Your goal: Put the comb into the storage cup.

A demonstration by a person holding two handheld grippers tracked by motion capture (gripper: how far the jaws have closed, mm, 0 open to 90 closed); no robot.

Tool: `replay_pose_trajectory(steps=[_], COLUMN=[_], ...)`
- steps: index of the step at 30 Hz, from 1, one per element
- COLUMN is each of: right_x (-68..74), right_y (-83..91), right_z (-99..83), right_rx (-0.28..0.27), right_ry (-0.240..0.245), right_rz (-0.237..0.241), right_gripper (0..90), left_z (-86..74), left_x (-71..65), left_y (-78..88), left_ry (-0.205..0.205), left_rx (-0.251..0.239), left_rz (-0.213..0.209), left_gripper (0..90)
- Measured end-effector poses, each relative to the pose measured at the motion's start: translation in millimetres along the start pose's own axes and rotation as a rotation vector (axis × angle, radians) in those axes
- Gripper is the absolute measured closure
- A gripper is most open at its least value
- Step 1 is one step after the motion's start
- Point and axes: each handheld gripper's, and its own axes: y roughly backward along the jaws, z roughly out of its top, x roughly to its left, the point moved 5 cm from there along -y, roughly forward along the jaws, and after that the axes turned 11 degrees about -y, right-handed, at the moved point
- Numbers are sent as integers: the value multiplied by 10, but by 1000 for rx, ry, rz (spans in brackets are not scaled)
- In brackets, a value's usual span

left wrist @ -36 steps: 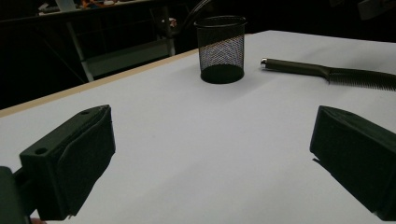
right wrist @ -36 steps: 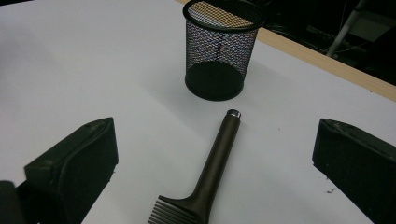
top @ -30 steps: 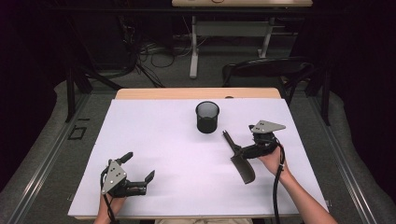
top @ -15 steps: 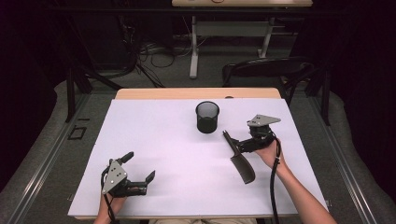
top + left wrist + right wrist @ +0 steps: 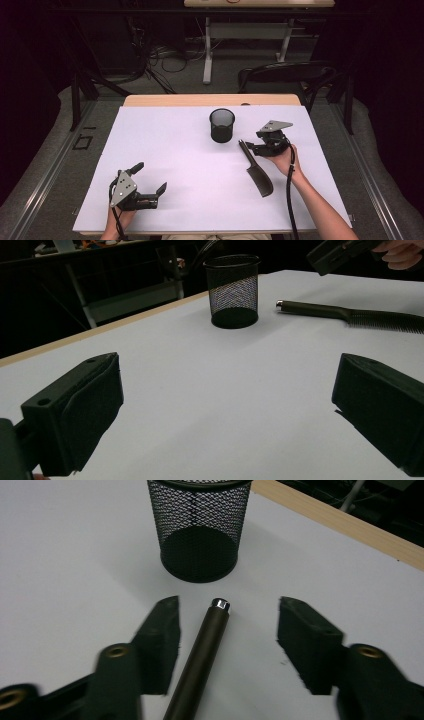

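A black comb (image 5: 258, 171) with a long round handle (image 5: 204, 650) lies on the white table, right of centre. Its handle end points toward a black mesh cup (image 5: 222, 125), (image 5: 200, 525) that stands upright. My right gripper (image 5: 248, 146), (image 5: 227, 625) straddles the handle's tip. Its jaws have just been closing, the handle lies between them, and both pads stand clear of it. My left gripper (image 5: 150, 177), (image 5: 225, 405) rests open near the front left with nothing between its fingers. From there I see the cup (image 5: 233, 290), the comb (image 5: 350, 315) and the right gripper (image 5: 335, 252) farther off.
The white sheet covers the table up to a wooden far edge (image 5: 210, 100). A dark chair (image 5: 285, 72) stands behind the table at the right. Bare white surface lies between the two grippers and left of the cup.
My right gripper has moved left over the comb's handle end and its jaws have narrowed around it. The left gripper, the cup and the comb have stayed put.
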Motion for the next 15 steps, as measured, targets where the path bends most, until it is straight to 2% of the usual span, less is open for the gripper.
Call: replay_pose_trajectory(steps=[2, 3, 4, 8, 15], right_x=[2, 6, 6, -3, 2], right_y=[-25, -54, -54, -112, -224], right_z=[5, 4, 4, 15, 39], right_rx=[8, 22, 22, 42, 112], right_ry=[-4, 0, 0, 2, 16], right_rz=[8, 4, 4, -23, -48], right_gripper=[634, 741, 741, 894, 900], left_z=[-2, -3, -3, 0, -2], left_x=[-1, -1, 0, -3, 1], left_y=[-4, -5, -5, -6, -4], left_ry=[2, 3, 3, 2, 2], left_rx=[0, 0, 0, 0, -1], left_rz=[-2, -2, -2, -4, -3], left_gripper=[0, 0, 0, 0, 0])
